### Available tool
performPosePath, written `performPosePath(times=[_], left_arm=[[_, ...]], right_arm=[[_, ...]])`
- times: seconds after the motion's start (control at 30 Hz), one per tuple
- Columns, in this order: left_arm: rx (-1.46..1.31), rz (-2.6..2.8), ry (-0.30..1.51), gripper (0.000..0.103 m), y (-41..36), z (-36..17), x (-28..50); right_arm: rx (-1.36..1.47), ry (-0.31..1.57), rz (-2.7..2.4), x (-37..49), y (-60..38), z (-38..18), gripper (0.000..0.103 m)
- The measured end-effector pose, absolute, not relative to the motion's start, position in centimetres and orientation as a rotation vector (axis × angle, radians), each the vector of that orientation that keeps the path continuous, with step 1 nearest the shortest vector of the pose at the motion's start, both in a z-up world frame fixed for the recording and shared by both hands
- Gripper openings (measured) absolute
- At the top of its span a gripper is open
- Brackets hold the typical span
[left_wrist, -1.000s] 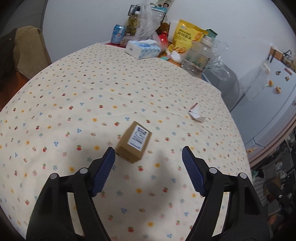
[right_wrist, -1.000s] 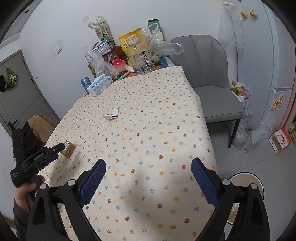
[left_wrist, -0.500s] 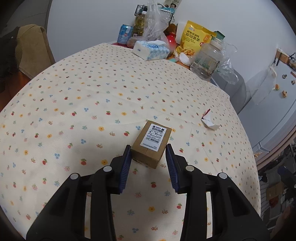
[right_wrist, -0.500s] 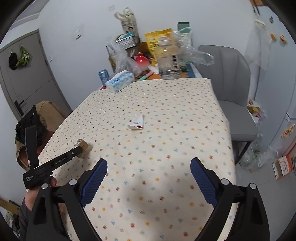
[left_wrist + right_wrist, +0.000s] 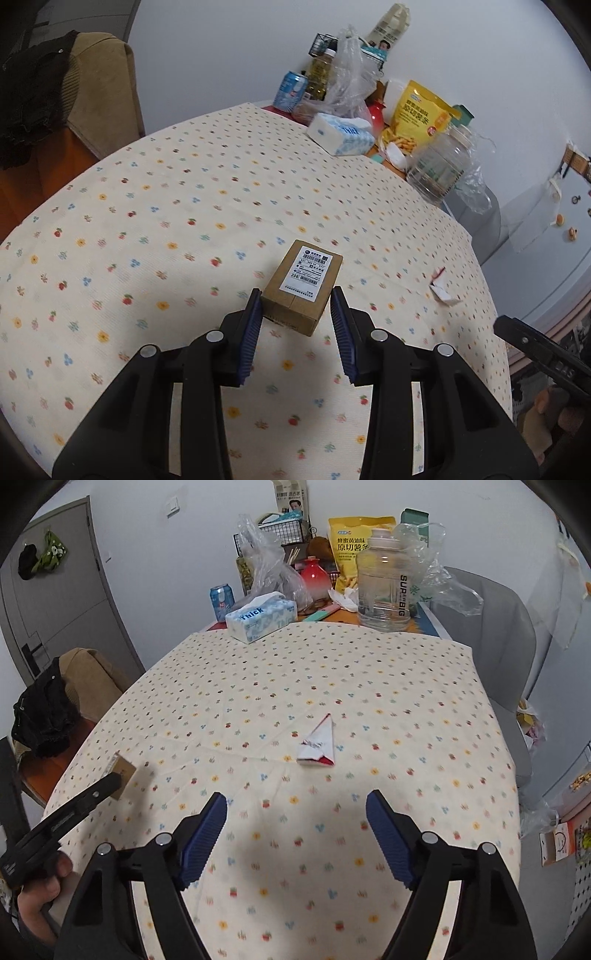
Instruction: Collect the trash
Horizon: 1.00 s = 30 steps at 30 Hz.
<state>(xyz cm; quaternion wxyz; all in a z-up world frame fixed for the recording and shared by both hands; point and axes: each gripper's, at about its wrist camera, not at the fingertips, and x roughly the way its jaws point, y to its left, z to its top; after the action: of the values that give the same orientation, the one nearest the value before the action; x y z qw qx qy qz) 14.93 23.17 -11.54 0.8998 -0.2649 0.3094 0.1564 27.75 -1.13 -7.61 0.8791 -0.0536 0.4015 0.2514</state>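
Box (image 5: 304,286): small cardboard, white shipping label up, flat on tabletop (image 5: 177,206), near the left edge as seen from the right wrist view. Clamped at its near end by left gripper (image 5: 297,306), blue pads (image 5: 252,325) against both sides, jaws about a third open; closed onto it within the last second and steady since. Wrapper (image 5: 319,744): crumpled white-and-red scrap, mid-tabletop, well apart from box, lying loose just ahead of right gripper (image 5: 295,808). Right gripper wide open, nothing between the pads, no contact with wrapper; jaws just been narrowing a little. Left gripper's black body and the hand (image 5: 40,890) on it visible at the lower left of the right wrist view, tip at the box. Far end of tabletop crowded: tissue pack (image 5: 260,616), blue can (image 5: 221,598), clear jug (image 5: 384,587), yellow snack bag (image 5: 354,546), red pot (image 5: 314,576), plastic bags (image 5: 266,565), wire basket (image 5: 284,528). Grey chair (image 5: 491,635) off the tabletop's right side; brown chair (image 5: 88,675) with dark clothing (image 5: 44,709) draped on it off the left side. Grey door (image 5: 48,590) behind, on the left.
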Motion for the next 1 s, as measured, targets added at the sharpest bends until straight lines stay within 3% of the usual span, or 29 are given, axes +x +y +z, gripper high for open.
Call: performPosePath(times=[0.4, 0.43, 0.47, 0.5, 0.53, 1.0], left_arm=[[-0.602, 0.247, 0.547, 0.037, 23.9, -11.0, 13.3], [-0.599, 0.243, 0.535, 0.037, 23.6, -10.7, 13.1], [-0.596, 0.243, 0.523, 0.037, 23.4, -10.5, 12.7], [-0.594, 0.244, 0.515, 0.038, 23.3, -10.3, 12.5], [-0.592, 0.247, 0.505, 0.037, 23.1, -10.2, 12.2], [-0.483, 0.262, 0.372, 0.038, 19.1, -6.5, 9.0]], right_arm=[[-0.12, 0.896, 0.421, 34.0, 1.9, -10.7, 0.065], [-0.117, 0.905, 0.414, 34.3, 1.9, -11.1, 0.059], [-0.117, 0.915, 0.413, 34.5, 2.0, -11.3, 0.04], [-0.114, 0.935, 0.412, 34.8, 1.9, -11.7, 0.007], [-0.102, 0.952, 0.405, 34.8, 1.7, -11.9, 0.0], [-0.066, 0.835, 0.477, 28.4, -1.4, -8.2, 0.002]])
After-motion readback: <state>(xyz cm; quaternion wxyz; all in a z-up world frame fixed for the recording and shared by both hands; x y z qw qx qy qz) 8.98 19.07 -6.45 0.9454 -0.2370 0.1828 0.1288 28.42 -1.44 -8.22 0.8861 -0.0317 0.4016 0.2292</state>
